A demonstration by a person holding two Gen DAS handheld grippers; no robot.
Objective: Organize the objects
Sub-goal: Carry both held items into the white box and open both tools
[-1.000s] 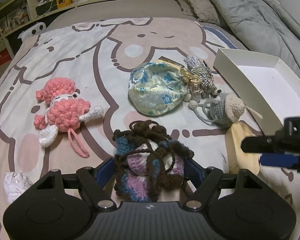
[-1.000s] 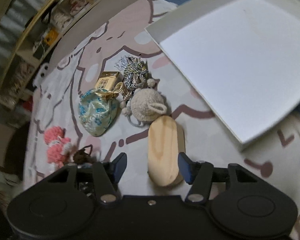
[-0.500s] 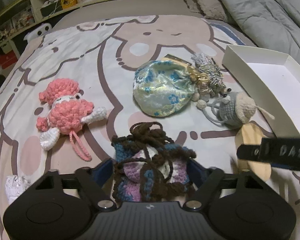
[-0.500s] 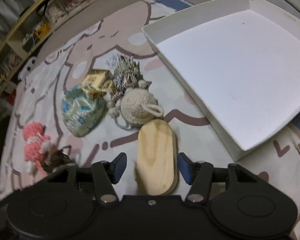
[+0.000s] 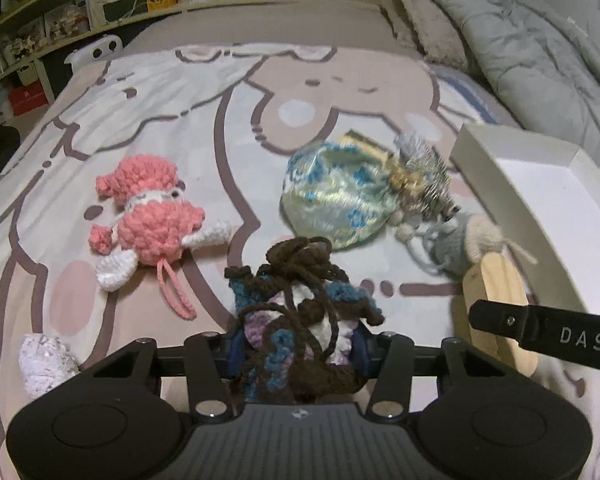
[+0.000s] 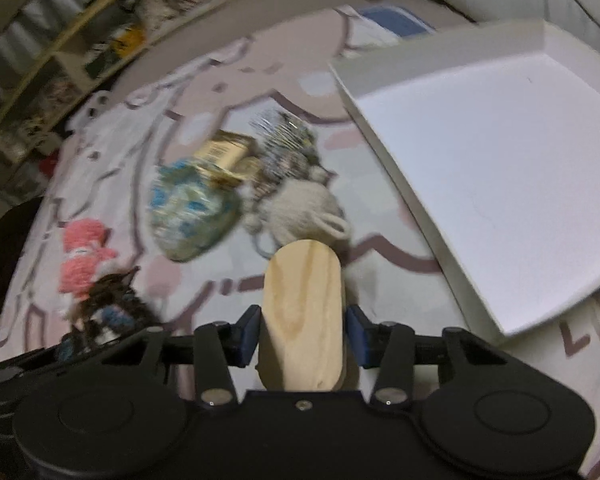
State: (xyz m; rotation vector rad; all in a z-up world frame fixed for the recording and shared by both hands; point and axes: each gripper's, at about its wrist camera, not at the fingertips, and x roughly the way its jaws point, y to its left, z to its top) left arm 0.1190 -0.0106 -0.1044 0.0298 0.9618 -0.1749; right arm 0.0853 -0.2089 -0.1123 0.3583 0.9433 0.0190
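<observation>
My left gripper (image 5: 296,346) is shut on a crocheted pouch of brown, blue and purple yarn (image 5: 300,316), held just above the bedsheet. My right gripper (image 6: 302,334) has its jaws closed against the sides of an oval wooden block (image 6: 302,316); the block and a black finger of that gripper (image 5: 540,330) also show at the right of the left wrist view. A white open box (image 6: 500,184) lies to the right of the block, its near wall (image 5: 500,188) visible in the left wrist view.
On the cartoon-print bedsheet lie a pink crocheted doll (image 5: 148,220), a floral satin pouch (image 5: 336,200), a striped tassel toy (image 5: 424,172), a grey-and-cream knitted toy (image 5: 468,240) and a small white lace piece (image 5: 44,364). A grey duvet (image 5: 540,60) and shelves (image 5: 100,4) lie beyond.
My right gripper moved forward around the wooden block and closed its jaws on it. My left gripper kept its hold on the yarn pouch and rose slightly.
</observation>
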